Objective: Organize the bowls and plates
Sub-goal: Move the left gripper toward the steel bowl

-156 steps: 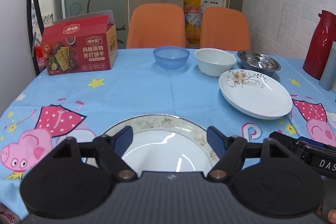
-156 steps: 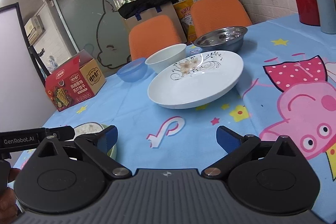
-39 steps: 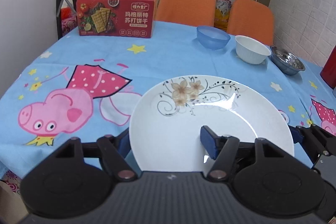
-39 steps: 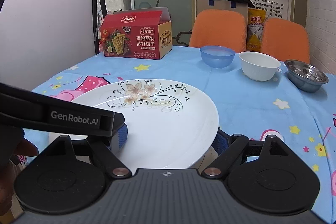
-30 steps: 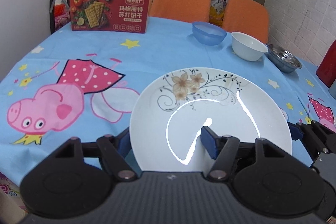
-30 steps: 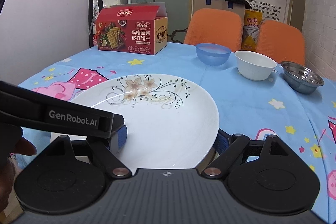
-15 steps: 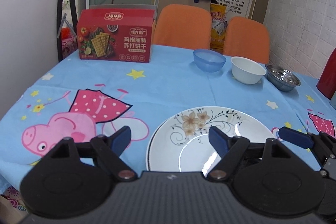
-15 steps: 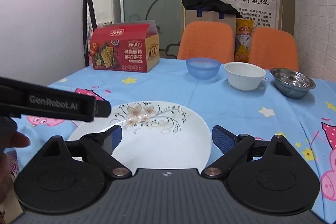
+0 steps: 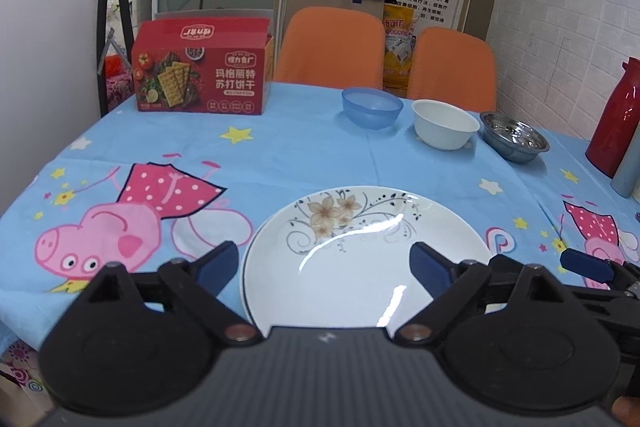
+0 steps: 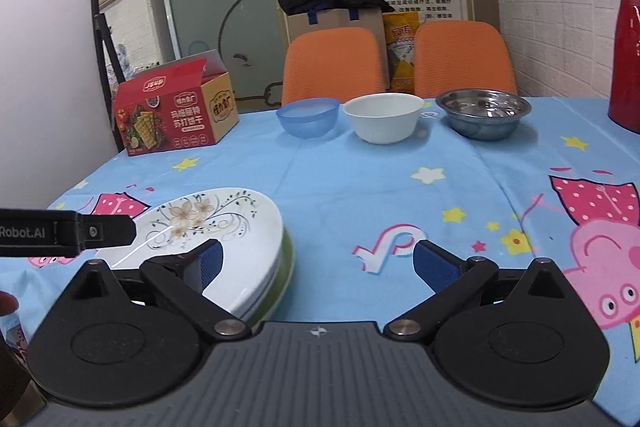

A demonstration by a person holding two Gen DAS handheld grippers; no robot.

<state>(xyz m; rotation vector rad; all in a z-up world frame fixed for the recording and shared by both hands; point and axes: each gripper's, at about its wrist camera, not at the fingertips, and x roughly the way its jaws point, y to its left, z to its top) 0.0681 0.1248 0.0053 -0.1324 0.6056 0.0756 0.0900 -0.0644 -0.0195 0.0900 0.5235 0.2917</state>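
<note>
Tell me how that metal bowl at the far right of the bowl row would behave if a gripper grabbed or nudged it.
The metal bowl looks thin-walled, so probably light and rigid. Its shiny steel surface may slip between the jaws unless pinched at the rim. It sits upright on the tablecloth, wide and low, so a push would likely slide it rather than tip it.

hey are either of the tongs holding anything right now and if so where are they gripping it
Nothing is held. The left tongs and right tongs are both open, and the flowered plate rests on the stack with nothing gripping it.
</note>
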